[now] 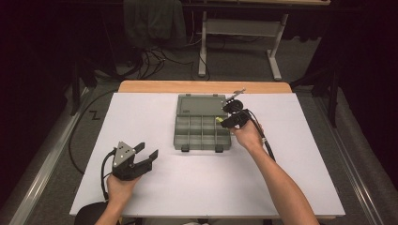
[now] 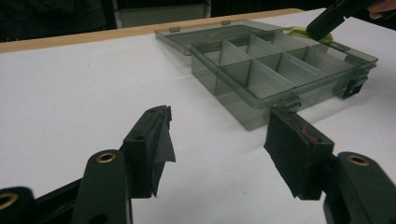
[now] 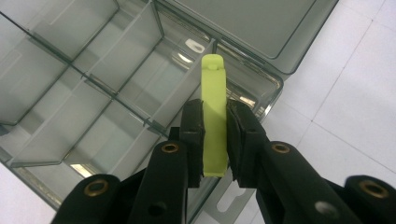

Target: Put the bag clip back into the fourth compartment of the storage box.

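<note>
Two tools: one works, one waits.
Right tool (image 3: 215, 135): clamped on yellow-green clip (image 3: 214, 116), poised above organizer box (image 1: 202, 136)'s far-right compartment for dropping.
Left tool (image 2: 217, 154): agape, empty, parked near surface's (image 1: 141, 112) front-left corner.

Tangled cables (image 1: 152, 61) and a table frame (image 1: 244, 28)

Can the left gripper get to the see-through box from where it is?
Probably yes. The left gripper sits open on the bare white table, with nothing between it and the box. The right gripper works at the box's far corner.
</note>
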The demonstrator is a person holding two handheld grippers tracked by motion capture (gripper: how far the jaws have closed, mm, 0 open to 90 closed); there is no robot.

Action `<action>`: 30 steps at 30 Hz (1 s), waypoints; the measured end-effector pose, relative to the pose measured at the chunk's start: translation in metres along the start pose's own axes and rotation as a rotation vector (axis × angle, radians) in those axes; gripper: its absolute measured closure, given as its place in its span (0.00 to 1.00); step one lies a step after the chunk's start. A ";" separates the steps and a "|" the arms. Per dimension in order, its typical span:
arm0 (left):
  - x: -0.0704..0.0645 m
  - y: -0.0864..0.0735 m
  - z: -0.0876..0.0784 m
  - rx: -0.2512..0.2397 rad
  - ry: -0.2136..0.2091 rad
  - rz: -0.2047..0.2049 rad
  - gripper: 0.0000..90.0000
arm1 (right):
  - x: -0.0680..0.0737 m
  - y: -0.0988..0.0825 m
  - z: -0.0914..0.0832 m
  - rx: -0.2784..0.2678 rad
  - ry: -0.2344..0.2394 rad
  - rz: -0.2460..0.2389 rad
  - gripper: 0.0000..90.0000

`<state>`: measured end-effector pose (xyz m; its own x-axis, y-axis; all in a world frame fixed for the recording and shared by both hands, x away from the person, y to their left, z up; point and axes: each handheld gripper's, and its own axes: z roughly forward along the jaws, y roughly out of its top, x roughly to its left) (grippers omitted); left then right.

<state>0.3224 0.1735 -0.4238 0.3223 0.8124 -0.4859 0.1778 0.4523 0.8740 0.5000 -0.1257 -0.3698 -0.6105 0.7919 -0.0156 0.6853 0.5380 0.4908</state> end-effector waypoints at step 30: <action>0.000 0.000 0.000 0.001 -0.001 0.001 0.44 | -0.001 -0.001 -0.001 -0.019 -0.004 -0.003 0.82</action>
<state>0.3225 0.1729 -0.4241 0.3232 0.8126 -0.4850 0.1787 0.4509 0.8745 0.4998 -0.1272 -0.3695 -0.6109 0.7915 -0.0201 0.6758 0.5345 0.5075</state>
